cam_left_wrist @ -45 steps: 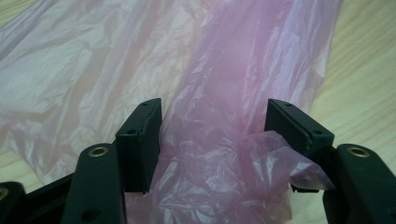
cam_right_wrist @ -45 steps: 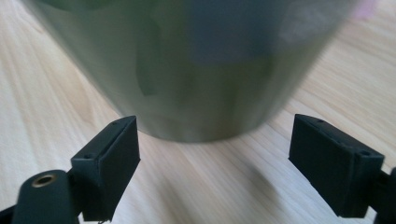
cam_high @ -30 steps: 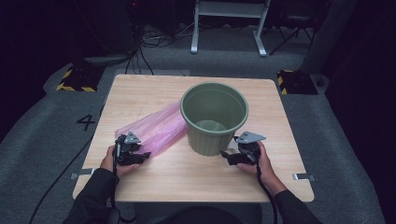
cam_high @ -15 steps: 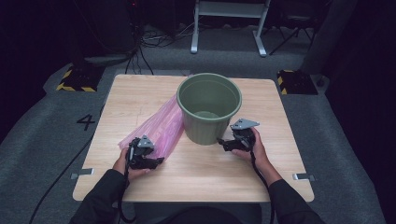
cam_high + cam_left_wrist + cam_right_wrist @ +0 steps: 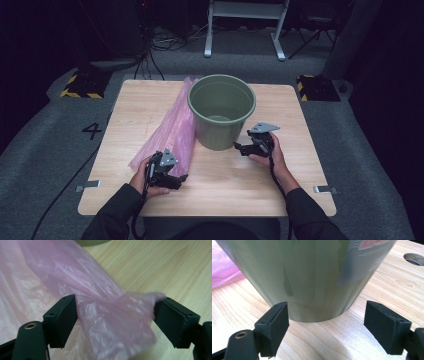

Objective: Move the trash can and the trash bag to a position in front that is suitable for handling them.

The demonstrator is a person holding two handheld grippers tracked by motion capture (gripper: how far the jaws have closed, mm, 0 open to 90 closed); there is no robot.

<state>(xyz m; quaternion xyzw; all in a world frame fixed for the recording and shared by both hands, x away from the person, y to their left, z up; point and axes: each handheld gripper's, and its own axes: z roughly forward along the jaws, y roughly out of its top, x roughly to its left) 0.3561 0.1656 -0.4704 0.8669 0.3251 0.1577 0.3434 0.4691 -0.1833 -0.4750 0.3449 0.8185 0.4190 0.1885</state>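
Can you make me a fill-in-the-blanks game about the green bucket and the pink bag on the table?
1. The bin on the wooden table is coloured ____.
2. The plastic bag beside the bin is coloured ____.
3. The left gripper has the ____ between its open jaws.
4. The right gripper points at the bottom of the ____.

Missing words: green; pink; bag; bin

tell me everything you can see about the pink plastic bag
The pink plastic bag is thin, translucent, crinkled film, lying flat and stretched lengthwise on the light wooden table, from the far edge back toward the person. It runs along the left side of the green plastic bucket. Its near end sits bunched between the open jaws of the left gripper, which have just been opening.
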